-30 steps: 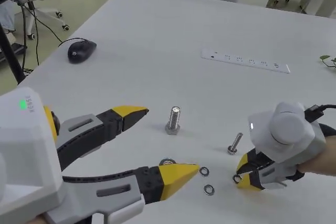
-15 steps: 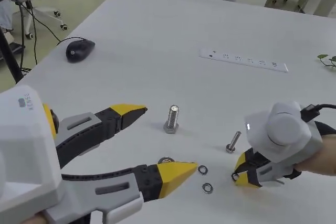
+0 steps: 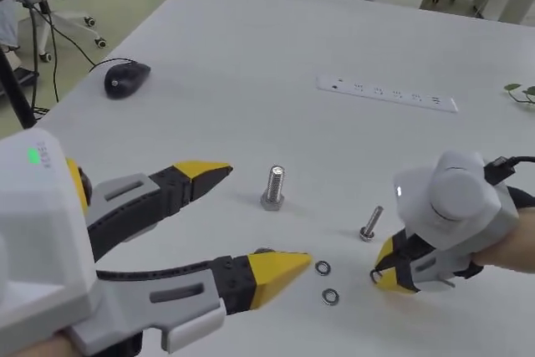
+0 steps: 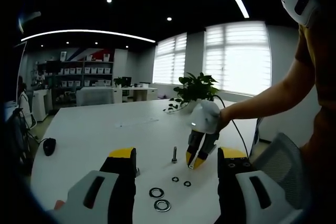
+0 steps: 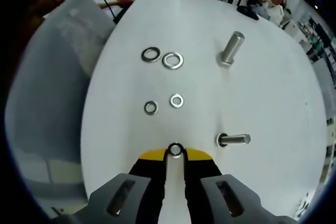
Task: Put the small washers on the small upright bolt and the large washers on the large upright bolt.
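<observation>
One small washer (image 5: 176, 149) is pinched tight in the tips of the right gripper (image 3: 383, 277), just beside the small bolt (image 5: 233, 140), while two more small washers (image 5: 151, 107) lie near it on the white table (image 5: 273, 93), and the left gripper (image 3: 267, 216) hangs wide open by the large bolt (image 3: 273, 187).

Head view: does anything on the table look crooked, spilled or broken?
Only the small bolt: it seems to lean here, yet stands straight in the left gripper view. The big bolt is upright; loose washers lie flat.
</observation>
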Demonstrator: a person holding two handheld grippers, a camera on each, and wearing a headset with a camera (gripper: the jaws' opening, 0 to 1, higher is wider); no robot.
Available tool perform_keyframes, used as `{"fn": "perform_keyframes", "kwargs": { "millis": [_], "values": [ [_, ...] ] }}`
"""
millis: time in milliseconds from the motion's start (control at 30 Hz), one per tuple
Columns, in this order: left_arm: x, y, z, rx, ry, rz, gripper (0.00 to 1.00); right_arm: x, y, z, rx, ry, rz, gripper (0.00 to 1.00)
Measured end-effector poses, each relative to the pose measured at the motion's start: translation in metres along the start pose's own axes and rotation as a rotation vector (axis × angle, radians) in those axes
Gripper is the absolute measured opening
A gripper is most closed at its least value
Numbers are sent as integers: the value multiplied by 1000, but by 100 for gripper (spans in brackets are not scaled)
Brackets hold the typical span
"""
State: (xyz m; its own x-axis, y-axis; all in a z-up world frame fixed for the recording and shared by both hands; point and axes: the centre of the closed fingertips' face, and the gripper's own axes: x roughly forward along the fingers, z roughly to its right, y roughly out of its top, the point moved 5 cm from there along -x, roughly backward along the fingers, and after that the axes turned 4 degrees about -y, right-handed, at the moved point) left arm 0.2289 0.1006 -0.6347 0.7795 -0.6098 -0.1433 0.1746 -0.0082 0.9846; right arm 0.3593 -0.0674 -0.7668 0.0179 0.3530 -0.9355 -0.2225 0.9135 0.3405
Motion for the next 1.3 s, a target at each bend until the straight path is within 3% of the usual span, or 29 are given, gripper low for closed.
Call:
{"fn": "perform_keyframes", "kwargs": {
  "millis": [200,433,600,900,1300],
  "values": [
    [2,-1,3,-1,-9,-1,62,-20,6,6,4,-29,10,12],
    [1,-2,5,-3,-11,2,62,-52,15,26,-22,-94,12,12],
    [-1,-3,4,-3,-12,4,62,-63,22,38,-40,-123,4,12],
    [-3,-1,4,-1,-4,5,62,-55,30,52,-58,-124,-18,12],
    [-3,-1,1,-8,1,4,62,-42,31,57,-66,-95,-44,12]
  ]
}}
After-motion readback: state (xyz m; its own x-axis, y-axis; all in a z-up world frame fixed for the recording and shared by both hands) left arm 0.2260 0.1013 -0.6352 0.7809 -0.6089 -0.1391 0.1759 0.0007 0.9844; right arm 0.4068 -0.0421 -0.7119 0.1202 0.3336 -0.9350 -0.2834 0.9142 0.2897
